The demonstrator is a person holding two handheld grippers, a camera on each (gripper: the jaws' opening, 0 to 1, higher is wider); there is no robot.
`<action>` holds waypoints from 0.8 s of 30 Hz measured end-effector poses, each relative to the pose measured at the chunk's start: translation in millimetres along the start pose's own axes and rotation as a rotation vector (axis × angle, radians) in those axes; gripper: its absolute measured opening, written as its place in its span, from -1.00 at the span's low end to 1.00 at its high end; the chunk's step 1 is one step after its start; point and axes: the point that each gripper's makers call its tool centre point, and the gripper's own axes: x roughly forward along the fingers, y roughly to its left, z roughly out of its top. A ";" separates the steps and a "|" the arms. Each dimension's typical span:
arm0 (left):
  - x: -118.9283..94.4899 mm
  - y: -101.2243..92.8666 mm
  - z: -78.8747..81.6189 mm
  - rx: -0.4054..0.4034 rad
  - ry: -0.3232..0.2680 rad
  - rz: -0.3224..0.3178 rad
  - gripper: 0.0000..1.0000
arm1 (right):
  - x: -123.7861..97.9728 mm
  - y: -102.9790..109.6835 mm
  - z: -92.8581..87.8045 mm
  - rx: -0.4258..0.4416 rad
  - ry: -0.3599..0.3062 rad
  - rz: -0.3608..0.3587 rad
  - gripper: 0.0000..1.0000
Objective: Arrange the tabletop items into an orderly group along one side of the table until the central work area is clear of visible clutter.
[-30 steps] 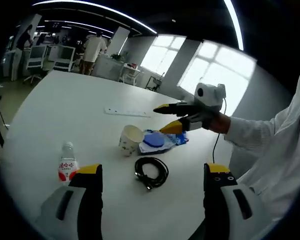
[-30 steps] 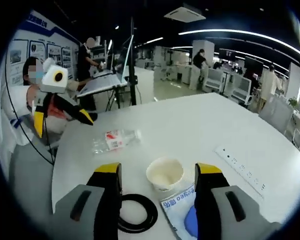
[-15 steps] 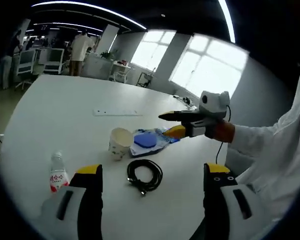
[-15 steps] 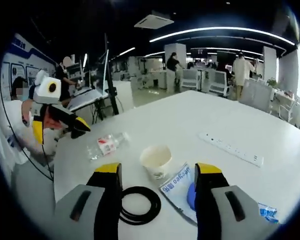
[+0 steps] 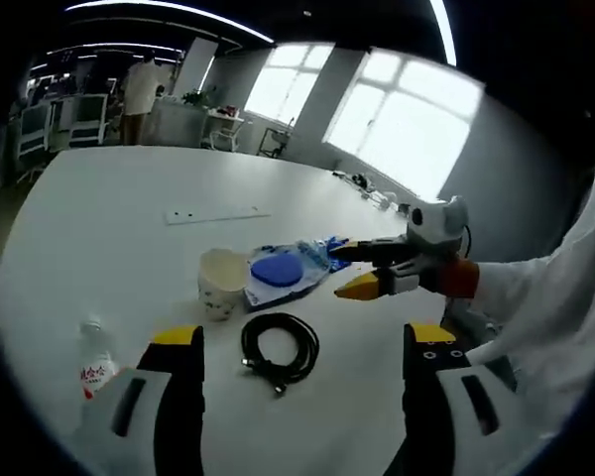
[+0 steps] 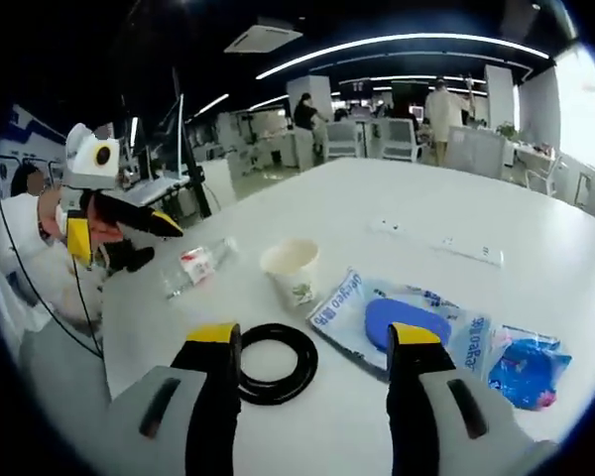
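Left gripper view: left hand-held gripper (image 5: 293,352) gapes wide above coiled cable (image 5: 279,350); right hand-held gripper (image 5: 349,268) parted beside blue packet (image 5: 283,273); paper cup (image 5: 221,281) upright on worktop (image 5: 99,218).

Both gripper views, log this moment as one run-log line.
left claw: open, empty | right claw: open, empty, over table | coiled cable, paper cup, blue packets, water bottle, power strip: untouched on table

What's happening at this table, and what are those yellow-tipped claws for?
A person holds a two-jaw gripper in each hand, tidying a white table. Both the left gripper and the right gripper are open and empty, above a coiled black cable, a white paper cup, blue plastic packets and a lying clear water bottle.
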 end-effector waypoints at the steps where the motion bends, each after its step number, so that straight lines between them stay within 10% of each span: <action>1: 1.8 0.0 -0.5 0.002 0.005 -0.002 0.68 | -0.1 0.0 -3.5 0.011 0.009 -0.001 0.21; 24: 55.9 35.8 -45.5 0.011 0.133 0.056 0.63 | 31.7 4.7 -60.2 0.121 0.113 -0.013 0.09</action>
